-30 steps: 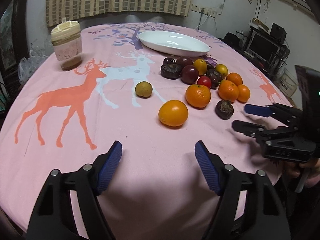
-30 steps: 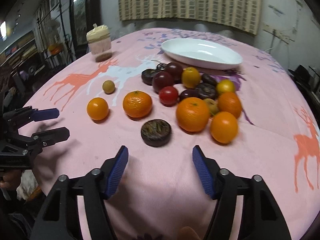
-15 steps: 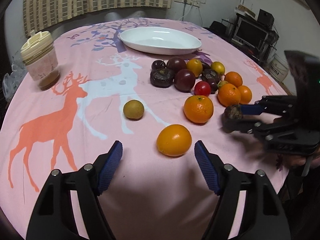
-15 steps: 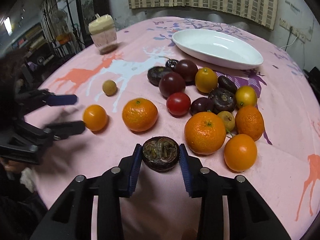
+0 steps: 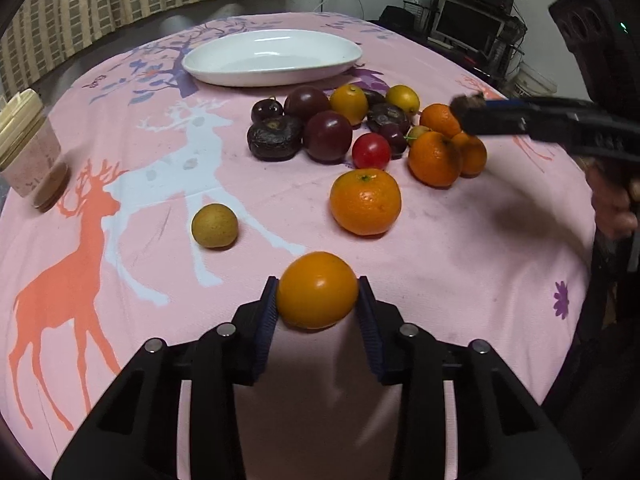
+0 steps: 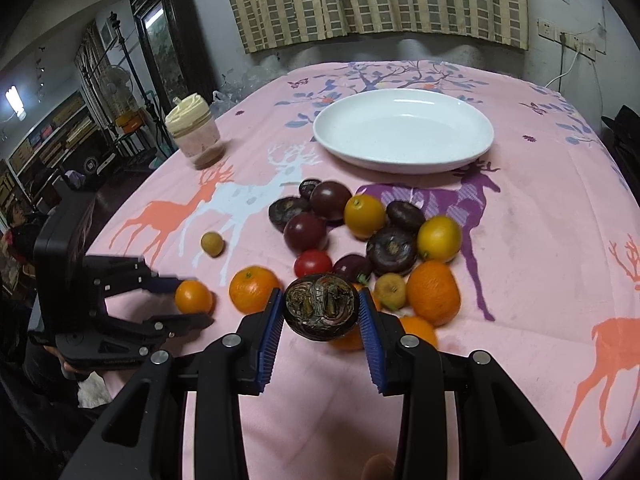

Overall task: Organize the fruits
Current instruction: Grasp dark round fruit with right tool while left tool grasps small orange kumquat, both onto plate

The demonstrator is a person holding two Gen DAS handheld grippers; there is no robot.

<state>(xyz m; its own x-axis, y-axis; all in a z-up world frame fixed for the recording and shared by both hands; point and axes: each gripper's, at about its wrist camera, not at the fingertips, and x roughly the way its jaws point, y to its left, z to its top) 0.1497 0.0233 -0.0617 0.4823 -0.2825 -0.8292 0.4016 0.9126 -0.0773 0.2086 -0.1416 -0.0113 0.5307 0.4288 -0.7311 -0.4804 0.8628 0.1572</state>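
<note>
Both tools gripping fruit, white plate bare.

Orange fruit, lower centre of left view, sits on the pink table; left tool has just closed, pads pressed on its sides. Right tool clamps a dark wrinkled fruit, prob. lifted off the cloth. Other fruits clustered mid-frame, w/ the plate beyond, upper centre.
</note>
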